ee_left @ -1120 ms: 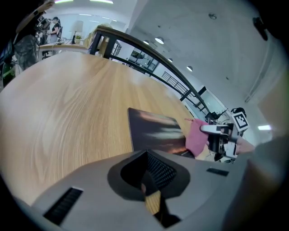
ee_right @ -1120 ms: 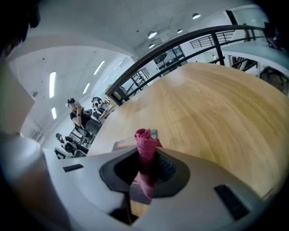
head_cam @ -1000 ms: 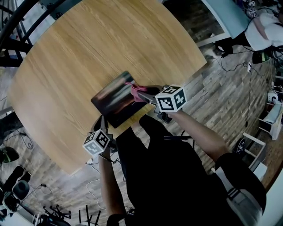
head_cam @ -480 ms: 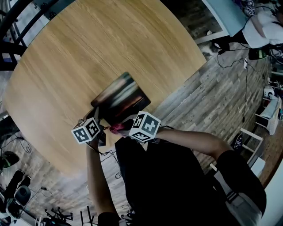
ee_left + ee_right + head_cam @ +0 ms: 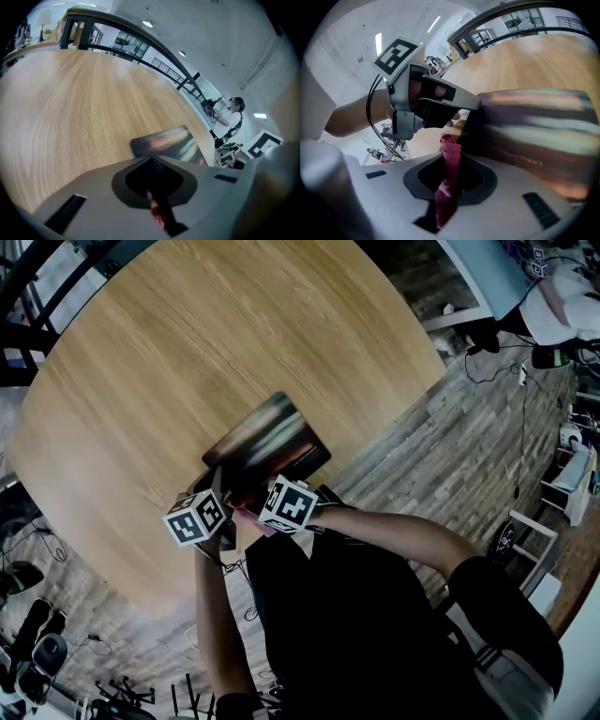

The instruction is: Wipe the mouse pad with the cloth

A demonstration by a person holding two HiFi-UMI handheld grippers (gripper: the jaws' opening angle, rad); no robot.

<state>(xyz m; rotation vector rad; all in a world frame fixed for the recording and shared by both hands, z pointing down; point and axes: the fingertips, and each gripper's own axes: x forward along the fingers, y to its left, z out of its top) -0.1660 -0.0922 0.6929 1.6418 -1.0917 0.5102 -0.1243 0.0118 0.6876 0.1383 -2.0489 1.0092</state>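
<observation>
Right tongs clamp the pink cloth at the near edge of the mouse pad, left tongs closed alongside

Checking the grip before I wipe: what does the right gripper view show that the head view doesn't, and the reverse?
Only the right gripper view: how the pink cloth sits, pinched in the right gripper's shut jaws with its folded end sticking up past them. Only the head view: the whole round table, with the mouse pad lying near its edge by the person, and the plank floor around it. Both: the mouse pad and the left gripper at its near edge.
</observation>
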